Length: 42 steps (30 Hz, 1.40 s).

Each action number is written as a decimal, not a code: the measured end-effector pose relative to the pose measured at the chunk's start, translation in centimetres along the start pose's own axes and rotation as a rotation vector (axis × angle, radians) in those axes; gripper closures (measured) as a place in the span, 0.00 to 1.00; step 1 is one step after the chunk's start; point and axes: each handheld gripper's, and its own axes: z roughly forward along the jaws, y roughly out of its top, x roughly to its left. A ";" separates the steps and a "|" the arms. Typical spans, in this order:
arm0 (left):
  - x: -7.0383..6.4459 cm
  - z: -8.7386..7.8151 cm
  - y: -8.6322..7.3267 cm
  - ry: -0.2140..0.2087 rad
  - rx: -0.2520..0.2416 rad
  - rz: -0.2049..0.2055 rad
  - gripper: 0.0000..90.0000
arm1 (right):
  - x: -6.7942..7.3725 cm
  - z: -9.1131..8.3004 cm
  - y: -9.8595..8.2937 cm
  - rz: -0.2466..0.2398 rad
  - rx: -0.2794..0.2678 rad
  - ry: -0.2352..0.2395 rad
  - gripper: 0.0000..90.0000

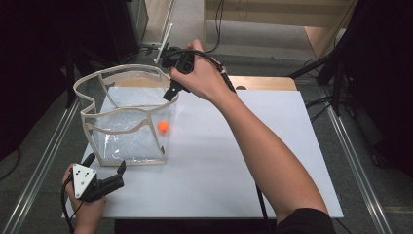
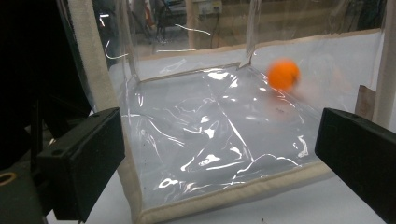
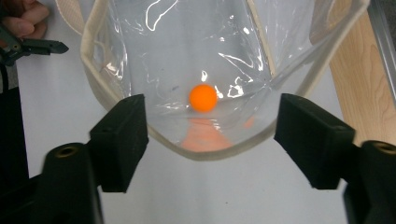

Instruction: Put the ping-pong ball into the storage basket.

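Orange ball is in the clear bag, both grippers empty and spread wide.

Starting on the left: the left gripper (image 1: 104,168) sits low on the white table (image 1: 253,161), just beside the near bottom edge of the clear bag (image 1: 124,114), jaws apart and holding nothing. My guess is it's parked there to steady the bag if it slides. The bag stands upright with its cream-trimmed mouth open, so stuff can drop straight in. The orange ball (image 1: 163,126) is inside near the right wall, blurred in the left gripper view, so probably bouncing or rolling. Above the bag's far right rim hangs the right gripper (image 1: 176,73), jaws released, pointing down into the opening, looks like the drop spot.
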 end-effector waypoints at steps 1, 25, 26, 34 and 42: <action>0.0 0.0 0.0 0.000 0.001 -0.002 0.02 | -0.1 -0.1 -0.2 0.002 -0.001 0.002 0.15; -0.1 0.1 0.0 0.002 -0.001 -0.001 0.02 | 0.2 0.3 -5.8 0.043 0.007 -0.023 0.00; -0.1 0.1 0.0 0.002 0.000 0.000 0.02 | 0.3 0.4 -6.0 0.043 0.011 -0.018 0.00; -0.2 0.1 0.0 0.003 -0.002 0.000 0.02 | 0.9 1.3 -7.2 0.042 0.019 -0.026 0.00; -0.2 0.1 0.0 0.002 -0.003 -0.002 0.02 | 1.2 2.1 -8.7 0.050 0.015 -0.009 0.00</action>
